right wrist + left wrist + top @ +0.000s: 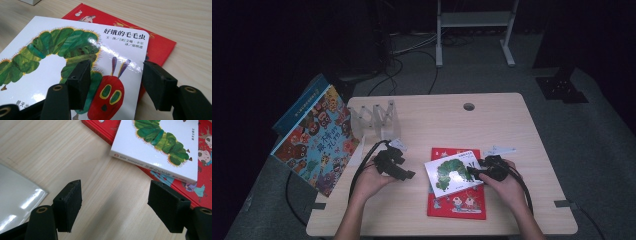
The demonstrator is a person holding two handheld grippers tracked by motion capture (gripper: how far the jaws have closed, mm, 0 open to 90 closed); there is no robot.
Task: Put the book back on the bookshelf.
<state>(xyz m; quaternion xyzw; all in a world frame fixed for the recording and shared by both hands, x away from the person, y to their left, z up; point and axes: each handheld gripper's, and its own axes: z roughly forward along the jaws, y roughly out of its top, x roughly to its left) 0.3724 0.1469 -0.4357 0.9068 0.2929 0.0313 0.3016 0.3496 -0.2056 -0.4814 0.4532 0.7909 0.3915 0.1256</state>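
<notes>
White hardcover picture book (pixel 452 172) with a green caterpillar on its cover lies tilted on top of a larger red picture book (pixel 458 202), both on the near right part of a pale wood-grain table (pixel 492 120). In the right gripper view the white cover (pixel 75 50) bears black Chinese writing, 好饿的毛毛虫, with a smaller line of credits beneath it that is too fine to read fully; the caterpillar's red face sits between the black jaws. The right gripper (pixel 482 171) clamps the book's right edge, one jaw over the cover and the other at its outer side, pressed tight on it. The left gripper (pixel 399 170) hovers over bare tabletop just left of the books, its jaws standing apart with nothing between them; in its own view (pixel 115 207) the white book's spine (pixel 150 162) shows small unreadable print.

At the table's far left stands a clear plastic folding rack (pixel 374 117), and a large colourful picture book (pixel 319 140) with cartoon bears leans at the left edge. A round cable hole (pixel 469 106) marks the far side. Grey carpet, black cables and a white metal stand (pixel 474 30) fill the dark room behind.
</notes>
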